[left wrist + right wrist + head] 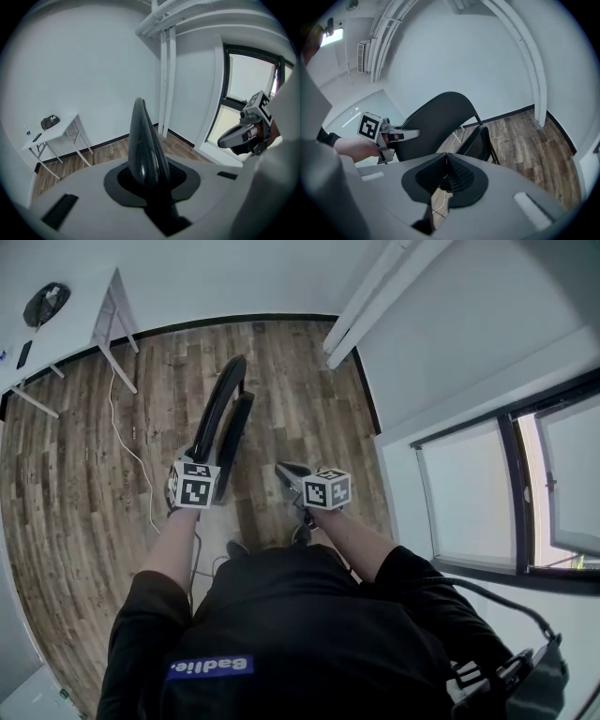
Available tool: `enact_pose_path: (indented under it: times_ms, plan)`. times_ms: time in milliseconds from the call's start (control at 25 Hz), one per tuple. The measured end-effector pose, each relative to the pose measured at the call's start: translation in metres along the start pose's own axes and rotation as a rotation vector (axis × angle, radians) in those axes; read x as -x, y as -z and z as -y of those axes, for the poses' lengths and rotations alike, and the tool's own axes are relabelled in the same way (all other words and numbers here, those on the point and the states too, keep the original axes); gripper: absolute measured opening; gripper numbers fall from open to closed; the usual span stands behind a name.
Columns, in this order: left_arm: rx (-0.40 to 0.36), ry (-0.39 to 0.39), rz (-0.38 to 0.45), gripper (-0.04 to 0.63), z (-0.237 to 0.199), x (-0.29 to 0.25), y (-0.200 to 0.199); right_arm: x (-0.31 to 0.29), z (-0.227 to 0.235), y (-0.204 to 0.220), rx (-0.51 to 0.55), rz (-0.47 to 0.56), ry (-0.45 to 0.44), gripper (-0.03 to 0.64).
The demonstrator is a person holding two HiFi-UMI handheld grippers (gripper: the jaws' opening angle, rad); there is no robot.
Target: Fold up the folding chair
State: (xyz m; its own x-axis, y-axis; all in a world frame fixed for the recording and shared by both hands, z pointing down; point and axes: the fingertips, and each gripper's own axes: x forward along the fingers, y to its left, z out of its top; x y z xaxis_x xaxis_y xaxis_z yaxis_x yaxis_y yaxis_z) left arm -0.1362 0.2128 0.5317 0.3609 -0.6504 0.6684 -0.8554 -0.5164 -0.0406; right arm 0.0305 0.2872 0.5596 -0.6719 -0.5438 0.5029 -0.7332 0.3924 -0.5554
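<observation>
Judging by its flat look, the folding chair was taken as folded, upright on the floor; its top edge was clamped by the left gripper, the right gripper closed on nothing.

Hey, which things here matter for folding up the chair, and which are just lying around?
For the job: folding chair; left gripper clamped on its backrest; right gripper, shut and empty.
Lying about: white table; black bag on it; white cable on floor.
</observation>
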Motion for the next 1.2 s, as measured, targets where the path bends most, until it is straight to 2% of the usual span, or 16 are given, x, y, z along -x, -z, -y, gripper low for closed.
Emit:
enact_pose_path:
  times_ms: [320,520,760,840,920,1080,1200]
  plan:
    - [-0.012,-0.001,0.018,0.075,-0.001,-0.002,-0.003,-0.028,-0.034,-0.067,0.188,0.019,-0.123,0.069]
    - [-0.025,-0.007,-0.004,0.075,0.001,-0.008,-0.005,-0.049,-0.026,-0.102,0.351,-0.043,-0.229,0.118]
    - [-0.002,-0.046,-0.012,0.075,-0.004,-0.013,-0.003,-0.083,-0.021,-0.153,0.584,-0.121,-0.418,0.161]
    - [-0.001,-0.049,-0.012,0.075,-0.006,-0.016,-0.005,-0.092,-0.021,-0.173,0.707,-0.132,-0.461,0.179]
    - [0.007,-0.046,-0.019,0.077,-0.005,-0.019,-0.007,-0.101,-0.021,-0.186,0.877,-0.157,-0.490,0.203]
    - [0.031,-0.043,-0.040,0.078,0.006,-0.019,-0.006,-0.118,-0.025,-0.197,1.280,-0.228,-0.499,0.233]
    - [0.034,-0.031,-0.049,0.077,0.006,-0.020,-0.003,-0.137,-0.033,-0.199,1.490,-0.270,-0.511,0.241]
